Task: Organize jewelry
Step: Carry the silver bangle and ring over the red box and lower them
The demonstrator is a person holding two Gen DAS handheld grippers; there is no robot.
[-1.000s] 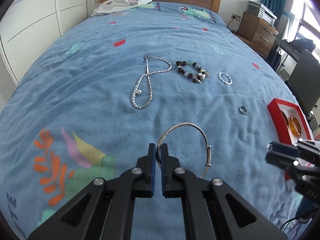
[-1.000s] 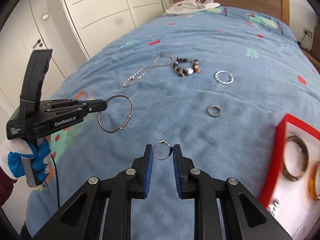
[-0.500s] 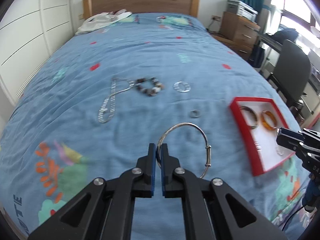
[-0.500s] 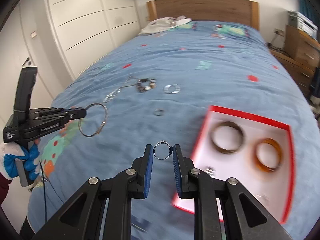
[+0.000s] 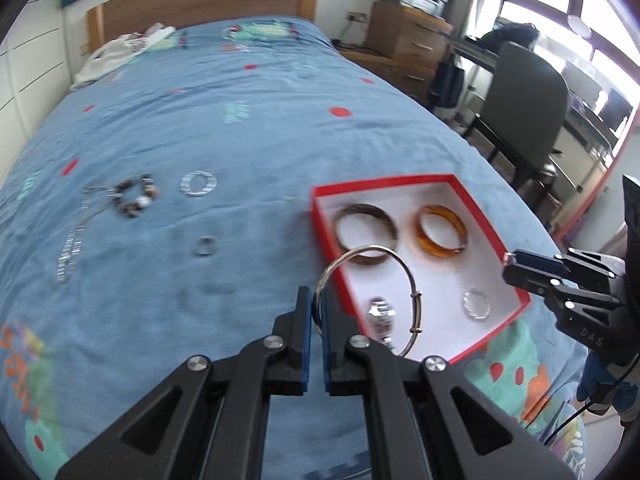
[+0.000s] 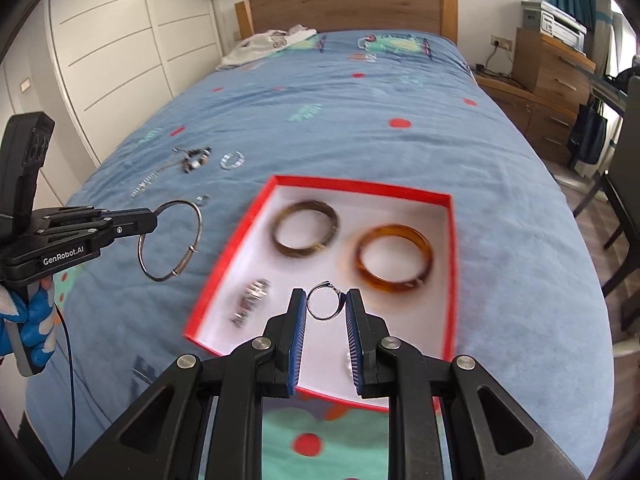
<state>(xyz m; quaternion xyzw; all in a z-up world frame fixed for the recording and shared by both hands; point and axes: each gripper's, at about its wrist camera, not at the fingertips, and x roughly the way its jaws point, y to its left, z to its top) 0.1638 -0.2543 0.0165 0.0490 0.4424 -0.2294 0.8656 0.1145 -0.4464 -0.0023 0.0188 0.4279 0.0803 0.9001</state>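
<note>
shiny metal bangle (image 5: 370, 296), glossy amber bracelet (image 6: 394, 257), matt cloth bedspread (image 5: 240, 128).

Both fisheye views looked from behind their own black two-finger grippers, forward and down along the fingers, toward the wooden headboard (image 6: 344, 4) of the blue patterned bed (image 5: 240, 92). The left wrist camera sat just short of the red-rimmed white-lined cardboard box (image 5: 440, 280), seeing it to its right. The right wrist camera hung close over that box (image 6: 404, 256). Each view caught the other gripper at its edge, and both shared the box and the bedspread.
</note>
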